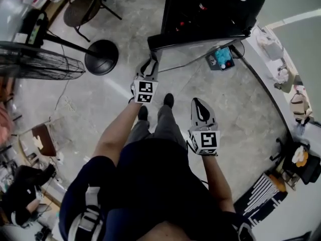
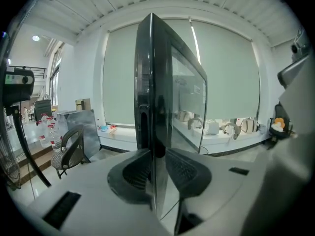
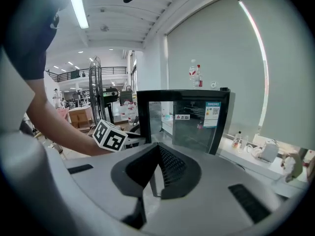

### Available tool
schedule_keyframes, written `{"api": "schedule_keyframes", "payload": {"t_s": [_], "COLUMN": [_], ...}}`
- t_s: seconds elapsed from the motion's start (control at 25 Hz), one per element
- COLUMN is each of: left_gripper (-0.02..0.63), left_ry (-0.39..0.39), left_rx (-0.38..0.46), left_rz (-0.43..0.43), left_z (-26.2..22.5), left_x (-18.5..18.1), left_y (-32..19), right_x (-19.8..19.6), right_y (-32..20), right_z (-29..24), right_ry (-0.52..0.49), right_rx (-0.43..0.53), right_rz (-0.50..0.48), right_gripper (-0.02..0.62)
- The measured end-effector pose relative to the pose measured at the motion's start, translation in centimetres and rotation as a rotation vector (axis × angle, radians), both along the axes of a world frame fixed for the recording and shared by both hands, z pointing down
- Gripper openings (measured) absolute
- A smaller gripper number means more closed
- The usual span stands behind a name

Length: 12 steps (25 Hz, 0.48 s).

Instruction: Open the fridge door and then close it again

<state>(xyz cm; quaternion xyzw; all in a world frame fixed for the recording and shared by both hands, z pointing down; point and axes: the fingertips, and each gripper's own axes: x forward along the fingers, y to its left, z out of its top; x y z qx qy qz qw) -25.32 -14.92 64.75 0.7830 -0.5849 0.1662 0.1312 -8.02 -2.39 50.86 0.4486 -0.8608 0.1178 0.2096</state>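
Note:
The black fridge (image 1: 210, 9) with a glass door stands ahead at the top of the head view. Its door (image 1: 195, 38) (image 2: 152, 97) seems swung a little out from the body. My left gripper (image 1: 150, 64) (image 2: 156, 167) reaches to the door's free left edge, and the edge runs between the two pads, which press on it from both sides. My right gripper (image 1: 200, 109) (image 3: 157, 154) hangs lower, short of the fridge, shut with nothing in it. In the right gripper view the fridge front (image 3: 192, 122) is seen across the floor, with the left gripper's marker cube (image 3: 109, 136) at its left side.
A standing fan (image 1: 40, 64) with a round black base (image 1: 101, 56) is at the left, with a chair (image 1: 83, 9) behind it. A blue object (image 1: 221, 58) lies by the fridge's right corner. A curved white counter (image 1: 281, 59) with bags runs along the right, and a striped mat (image 1: 263, 195) lies lower right.

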Motion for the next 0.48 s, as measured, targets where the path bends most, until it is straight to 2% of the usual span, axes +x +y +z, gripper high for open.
{"api": "schedule_keyframes", "payload": {"t_s": [0.2,0.48], "left_gripper": [0.101,0.081], "left_ry": [-0.002,-0.043], "left_rx": [-0.013,-0.031], "left_rz": [0.012,0.081], "left_z": [0.2,0.3], "left_x": [0.9,2.8], "left_y": [2.6,5.9], "right_x": [-0.4,0.3], "right_y": [3.9,8.9], "right_z": [-0.2,-0.5], "right_ry": [0.023,0.048], "right_rx": [0.010,0.027], "right_rz": [0.082,0.204], "right_gripper": [0.020,0.020]}}
